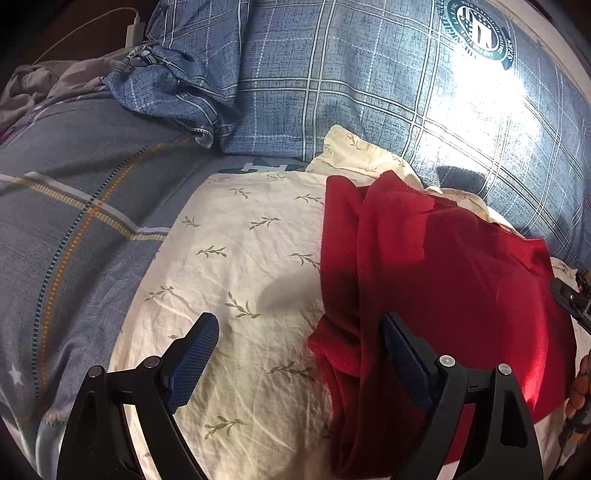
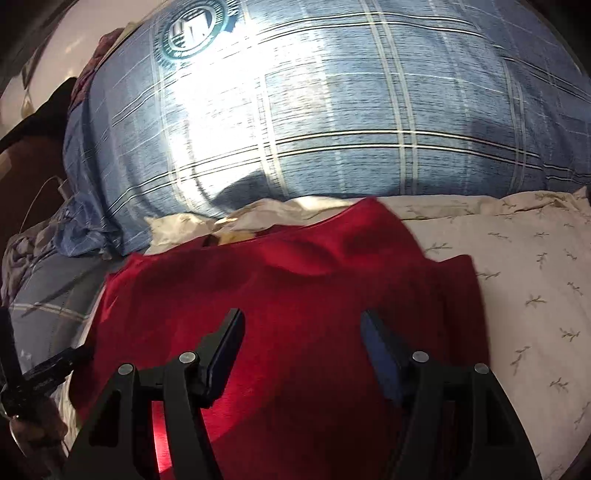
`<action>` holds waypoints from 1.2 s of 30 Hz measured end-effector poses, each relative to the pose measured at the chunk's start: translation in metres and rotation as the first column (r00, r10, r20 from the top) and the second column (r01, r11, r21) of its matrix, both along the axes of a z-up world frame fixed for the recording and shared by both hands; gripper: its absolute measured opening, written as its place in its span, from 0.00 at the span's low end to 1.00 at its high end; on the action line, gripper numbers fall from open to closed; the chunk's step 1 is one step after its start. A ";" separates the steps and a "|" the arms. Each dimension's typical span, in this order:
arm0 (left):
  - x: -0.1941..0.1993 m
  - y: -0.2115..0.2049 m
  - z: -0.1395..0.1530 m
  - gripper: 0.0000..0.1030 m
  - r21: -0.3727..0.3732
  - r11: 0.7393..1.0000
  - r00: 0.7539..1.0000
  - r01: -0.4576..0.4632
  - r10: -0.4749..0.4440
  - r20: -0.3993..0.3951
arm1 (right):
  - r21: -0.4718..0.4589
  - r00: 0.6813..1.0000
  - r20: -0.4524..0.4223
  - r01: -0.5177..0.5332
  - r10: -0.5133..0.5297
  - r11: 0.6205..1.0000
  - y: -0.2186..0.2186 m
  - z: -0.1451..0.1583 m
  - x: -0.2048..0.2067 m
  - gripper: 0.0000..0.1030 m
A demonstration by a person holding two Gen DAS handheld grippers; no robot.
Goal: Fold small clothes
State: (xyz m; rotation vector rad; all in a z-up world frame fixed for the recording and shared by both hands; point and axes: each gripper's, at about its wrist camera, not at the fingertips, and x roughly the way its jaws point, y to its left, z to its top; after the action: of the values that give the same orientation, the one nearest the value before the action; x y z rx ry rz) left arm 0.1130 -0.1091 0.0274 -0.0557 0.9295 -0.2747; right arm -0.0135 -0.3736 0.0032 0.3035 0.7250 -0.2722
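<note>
A red garment (image 1: 436,280) lies on a cream pillow with a leaf print (image 1: 243,266). In the left wrist view it covers the pillow's right half, with a folded ridge along its left edge. My left gripper (image 1: 299,332) is open and empty, hovering over that left edge. In the right wrist view the red garment (image 2: 288,280) fills the middle, lying roughly flat with a bump at its far edge. My right gripper (image 2: 301,328) is open and empty just above the cloth. Part of the right gripper (image 1: 569,299) shows at the right edge of the left wrist view.
A large blue plaid pillow (image 2: 332,122) with a round emblem lies behind the cream pillow (image 2: 528,288). A grey striped bedsheet (image 1: 74,229) spreads to the left. Crumpled blue cloth (image 1: 184,85) and a white charger with cable (image 1: 135,31) sit at the far left.
</note>
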 end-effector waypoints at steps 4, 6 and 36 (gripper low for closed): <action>-0.005 0.003 0.003 0.86 0.005 1.000 1.000 0.006 -0.006 0.009 | 0.001 0.994 -0.019 -0.111 0.111 0.994 0.046 -0.006 0.019 0.64; -0.006 0.003 0.003 0.86 0.015 1.000 1.000 0.009 -0.009 0.009 | -0.006 0.988 -0.068 -0.139 0.138 0.990 0.065 -0.017 0.035 0.65; -0.019 0.038 0.010 0.86 -0.016 1.000 1.000 -0.008 0.008 -0.016 | -0.021 0.932 -0.218 -0.299 0.288 0.954 0.197 -0.008 0.171 0.51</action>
State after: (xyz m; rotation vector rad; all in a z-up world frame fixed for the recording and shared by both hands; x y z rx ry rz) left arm 0.0940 -0.0715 0.0372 -0.0764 0.9428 -0.2743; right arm 0.1577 -0.1768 -0.0050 0.1115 0.9620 -0.0385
